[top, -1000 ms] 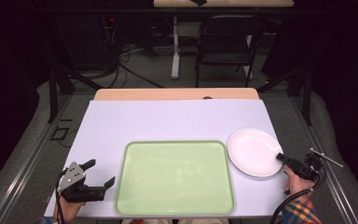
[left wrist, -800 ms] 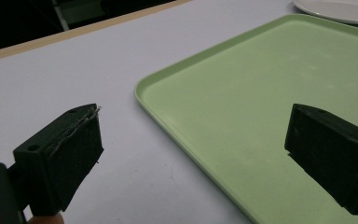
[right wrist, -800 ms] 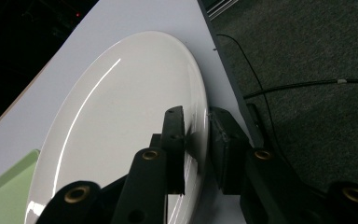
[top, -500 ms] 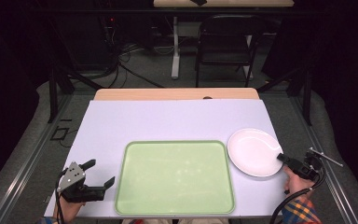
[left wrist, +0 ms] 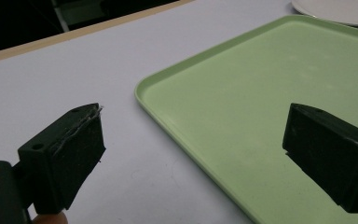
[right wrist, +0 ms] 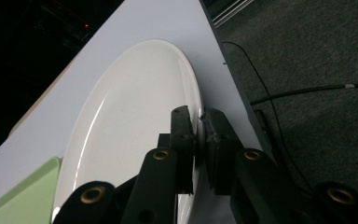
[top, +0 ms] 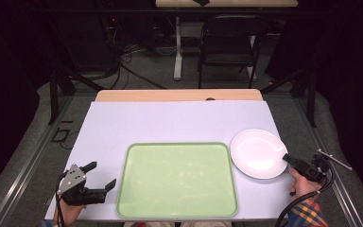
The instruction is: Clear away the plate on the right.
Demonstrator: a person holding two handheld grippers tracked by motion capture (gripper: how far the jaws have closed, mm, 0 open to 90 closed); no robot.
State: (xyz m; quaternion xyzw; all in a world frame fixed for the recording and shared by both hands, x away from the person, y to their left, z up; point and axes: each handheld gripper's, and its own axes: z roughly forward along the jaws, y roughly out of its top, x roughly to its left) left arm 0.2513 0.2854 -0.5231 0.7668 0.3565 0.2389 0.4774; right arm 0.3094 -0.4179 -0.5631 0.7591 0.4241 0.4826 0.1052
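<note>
Dark curtains and a tangle of cables ring the space, with a black folding chair (top: 227,40) standing on the grey floor beyond the far end of the table (top: 170,123). Its top is pale lavender-white, with a strip of bare wood showing along the far edge.

On the near half of the table lies a light green tray (top: 177,179), rectangular with rounded corners and a raised rim, flat and bare inside. Just to its right, almost touching the tray's far right corner, sits a white plate (top: 257,152), close to the table's right edge.

From the near right comes a hand in a plaid sleeve (top: 307,213), holding the right gripper (top: 287,158). Its jaws are pinched on the near right rim of the plate; in the right gripper view the rim (right wrist: 198,114) runs between the two black jaws, one above the dish's inner face and one on its outer side, with barely a slit between them. The plate seems to rest on the table, though I cannot tell whether that edge is lifted.

At the near left corner the left gripper (top: 100,175) rests low beside the tray's left edge, well apart from the plate. Its jaws are spread wide with nothing between them; in the left gripper view one jaw hangs over the bare table and the other over the tray's green floor (left wrist: 261,93)
</note>
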